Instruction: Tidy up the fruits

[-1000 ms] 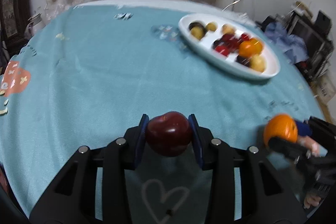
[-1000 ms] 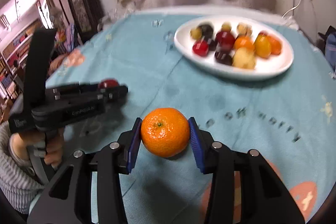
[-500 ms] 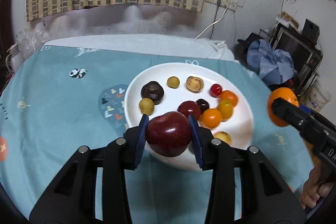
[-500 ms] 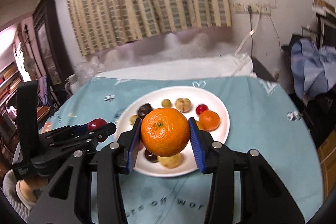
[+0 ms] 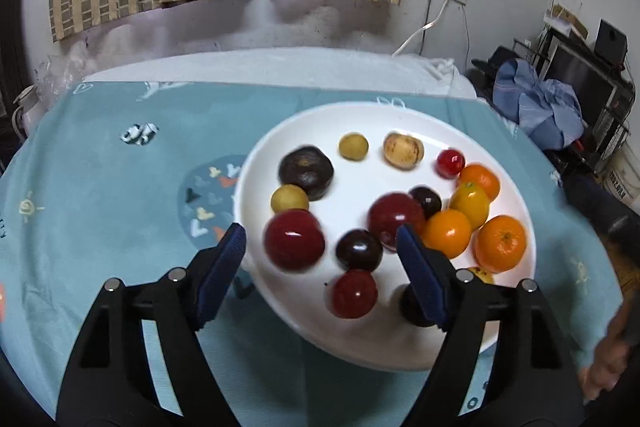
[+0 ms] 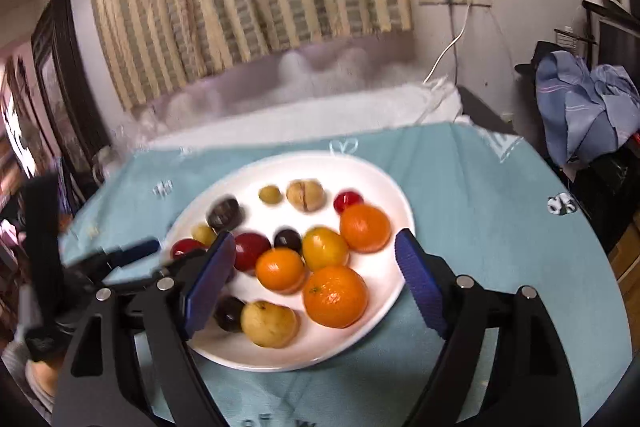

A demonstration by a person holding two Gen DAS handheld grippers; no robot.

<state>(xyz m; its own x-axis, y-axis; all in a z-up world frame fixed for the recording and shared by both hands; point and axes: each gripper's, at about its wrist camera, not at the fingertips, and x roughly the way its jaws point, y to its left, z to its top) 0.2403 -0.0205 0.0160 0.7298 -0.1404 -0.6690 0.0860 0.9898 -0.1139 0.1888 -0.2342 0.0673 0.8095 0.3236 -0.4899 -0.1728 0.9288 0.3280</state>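
Observation:
A white oval plate [image 5: 400, 123] [image 6: 384, 183] holds several fruits. My left gripper [image 5: 322, 275] is open and empty above the plate's near left part. The dark red apple [image 5: 294, 239] lies on the plate just ahead of the jaws; it also shows in the right wrist view [image 6: 185, 246]. My right gripper [image 6: 310, 279] is open and empty over the plate's near side. The orange tangerine [image 6: 335, 295] lies on the plate between its jaws and shows in the left wrist view [image 5: 501, 243]. The left gripper's fingers [image 6: 132, 251] appear at the plate's left edge.
The plate sits on a teal patterned tablecloth [image 5: 100, 195]. Other oranges [image 6: 365, 227], dark plums [image 5: 306, 171] and yellow fruits [image 6: 269, 323] fill the plate. A white bundle [image 5: 260, 67] lies behind the table. Blue clothes [image 6: 580, 107] and dark furniture stand at the right.
Both grippers have opened over the plate. The red apple has dropped from the left gripper and the tangerine from the right gripper; both now lie on the plate.

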